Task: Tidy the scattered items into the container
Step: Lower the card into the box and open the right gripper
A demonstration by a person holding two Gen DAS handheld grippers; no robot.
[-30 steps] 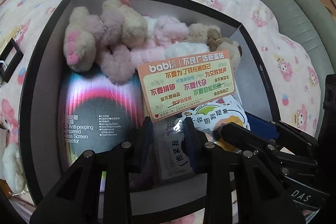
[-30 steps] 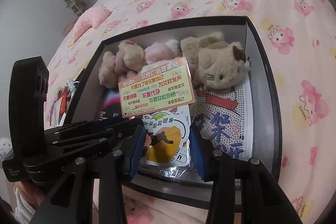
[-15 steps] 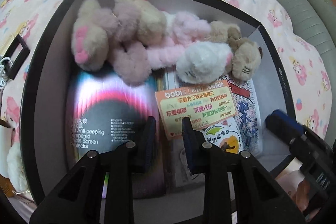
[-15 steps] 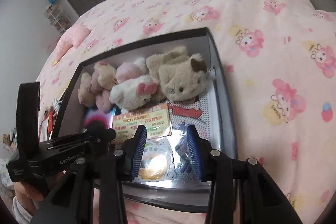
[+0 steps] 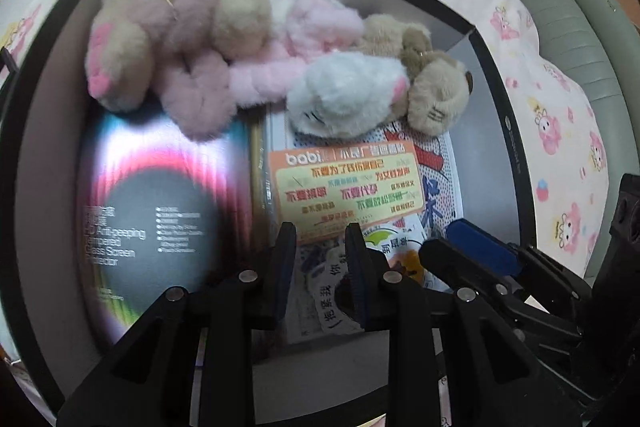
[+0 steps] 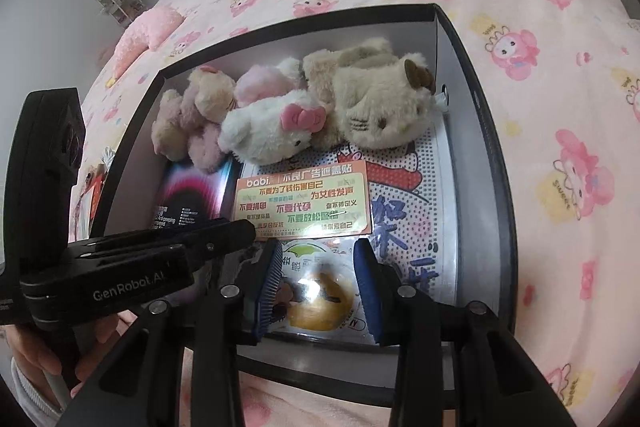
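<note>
The box [image 6: 486, 131] on the pink bedspread [image 6: 540, 27] is being looked over from just above. On the left, the left gripper [image 5: 320, 267] is being held with its jaws narrowed and nothing pinched. In the middle, the orange card [image 6: 302, 201], held up a second ago, is now lying flat among the packets below the plush toys [image 6: 276, 125]. On the right, the right gripper [image 6: 316, 285] is being hung over the snack packet [image 6: 318, 291], jaws half spread and empty after easing inward, so that item is being counted as stowed.

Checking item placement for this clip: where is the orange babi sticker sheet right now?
In the right wrist view the orange babi sticker sheet lies flat inside the black box, near its middle, just in front of the white plush cat and beside the screen protector package.
</note>
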